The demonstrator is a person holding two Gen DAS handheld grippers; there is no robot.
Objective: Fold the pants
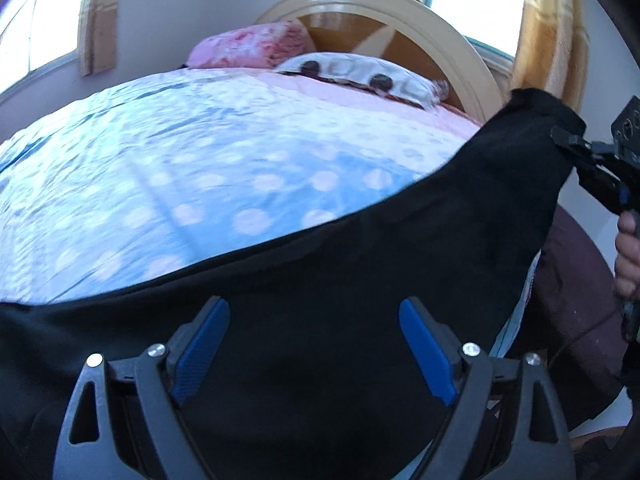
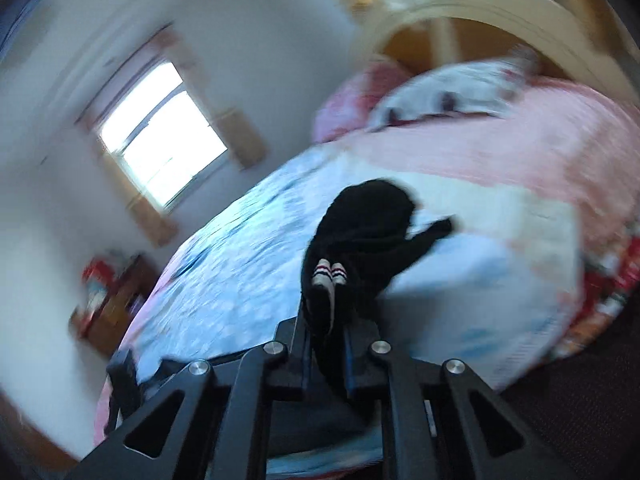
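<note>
You have the black fabric pants (image 1: 340, 256) stretched across the near edge of the dotted quilted bedspread (image 1: 180, 168), your left gripper (image 1: 314, 344) above them. Your right gripper (image 1: 568, 142) meets their far-right end. Two pillows (image 1: 360, 74) lie behind, against the curved wooden headboard (image 1: 452, 36).

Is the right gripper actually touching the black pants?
Touching. The right wrist view shows the right gripper closed on the black pants, fabric pinched between its fingers.
</note>
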